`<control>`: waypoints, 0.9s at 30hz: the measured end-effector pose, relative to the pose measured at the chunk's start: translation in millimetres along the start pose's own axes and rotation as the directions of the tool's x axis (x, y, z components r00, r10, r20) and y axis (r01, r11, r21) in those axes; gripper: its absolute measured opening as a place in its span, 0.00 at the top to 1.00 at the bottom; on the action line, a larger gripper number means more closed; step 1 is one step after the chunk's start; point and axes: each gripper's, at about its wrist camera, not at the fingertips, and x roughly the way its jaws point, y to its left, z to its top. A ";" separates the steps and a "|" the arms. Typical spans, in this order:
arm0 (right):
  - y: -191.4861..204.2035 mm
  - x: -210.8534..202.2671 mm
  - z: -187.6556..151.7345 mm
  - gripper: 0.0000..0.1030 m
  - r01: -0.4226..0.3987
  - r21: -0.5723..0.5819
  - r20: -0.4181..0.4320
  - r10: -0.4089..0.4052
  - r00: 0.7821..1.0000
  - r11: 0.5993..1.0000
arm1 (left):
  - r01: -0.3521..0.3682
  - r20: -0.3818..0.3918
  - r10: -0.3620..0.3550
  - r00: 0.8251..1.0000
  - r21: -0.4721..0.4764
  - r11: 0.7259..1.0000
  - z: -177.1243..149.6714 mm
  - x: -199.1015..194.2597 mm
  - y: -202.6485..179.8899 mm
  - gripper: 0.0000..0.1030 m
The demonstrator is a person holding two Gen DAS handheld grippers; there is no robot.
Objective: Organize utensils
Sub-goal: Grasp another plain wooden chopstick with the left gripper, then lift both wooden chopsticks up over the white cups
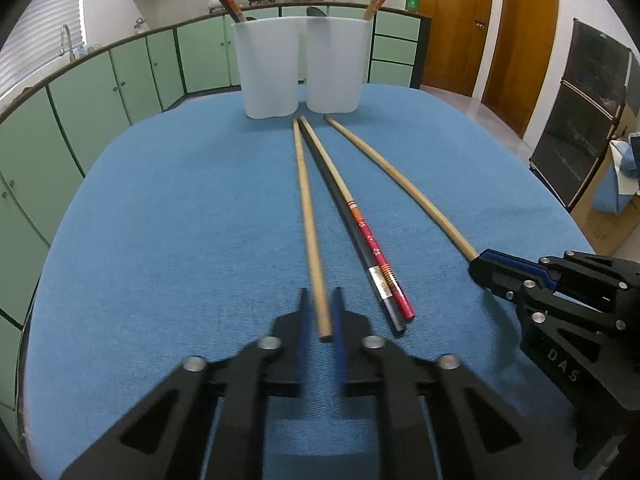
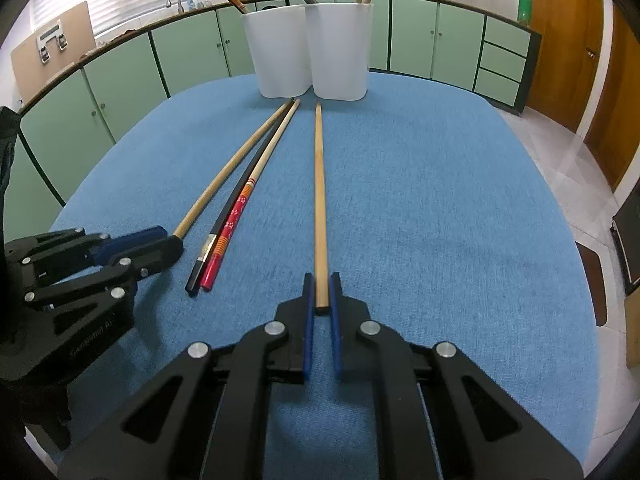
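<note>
Four chopsticks lie on the blue tablecloth (image 1: 180,220), tips toward two white cups (image 1: 266,68) (image 1: 336,64). My left gripper (image 1: 321,300) is shut on the near end of a plain wooden chopstick (image 1: 308,208); the right wrist view shows that gripper (image 2: 174,240) at the left with the stick (image 2: 224,180) coming out of its tip. My right gripper (image 2: 321,288) is shut on the near end of the other plain wooden chopstick (image 2: 319,184), and appears in the left wrist view (image 1: 478,264). Between them rest a black chopstick (image 1: 392,318) and a red patterned one (image 1: 372,244), touching side by side.
Both cups (image 2: 280,52) (image 2: 340,52) hold red patterned chopsticks that lean out over their rims. Green kitchen cabinets (image 1: 120,80) and a counter run behind the table. Wooden doors (image 1: 516,40) and a dark cabinet (image 1: 580,120) stand on the right.
</note>
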 end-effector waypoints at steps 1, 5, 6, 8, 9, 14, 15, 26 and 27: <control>0.2 -0.6 -0.1 0.94 0.000 -0.001 0.003 0.000 1.000 1.000 | 0.000 0.001 0.000 1.000 -0.005 1.000 0.2 -0.3 0.1 0.93; -0.8 -9.9 -0.6 0.94 -0.010 0.005 0.038 0.010 0.999 1.000 | 0.015 0.010 -0.014 1.000 -0.018 1.000 0.1 -5.8 0.8 0.94; -1.3 -12.1 -0.1 0.94 -0.008 0.002 0.043 0.007 0.999 1.000 | 0.013 0.012 -0.013 1.000 -0.017 1.000 0.3 -7.4 0.4 0.94; -1.3 -18.6 1.3 0.94 -0.003 -0.007 0.053 0.003 0.999 1.000 | 0.010 0.023 -0.009 1.000 -0.014 1.000 1.0 -14.1 0.0 0.94; -2.1 -22.4 2.7 0.94 -0.005 -0.005 0.061 0.005 0.998 1.000 | 0.008 0.032 -0.007 0.999 -0.012 1.000 1.7 -18.3 0.4 0.94; -7.1 -47.3 14.9 0.94 -0.012 0.000 0.124 0.011 0.992 1.000 | 0.002 0.098 -0.001 0.995 -0.011 1.000 13.3 -48.2 4.7 0.94; -7.7 -51.1 17.2 0.94 -0.011 0.000 0.134 0.011 0.991 1.000 | 0.001 0.113 0.000 0.994 -0.011 1.000 15.8 -53.4 5.9 0.94; -19.6 -87.4 46.7 0.94 -0.050 0.014 0.224 0.045 0.974 0.999 | -0.011 0.279 0.014 0.960 -0.011 1.000 48.5 -110.6 14.6 0.94; -20.2 -91.5 49.2 0.94 -0.054 0.012 0.233 0.050 0.971 0.998 | -0.010 0.294 0.013 0.956 -0.010 1.000 53.4 -115.3 15.5 0.94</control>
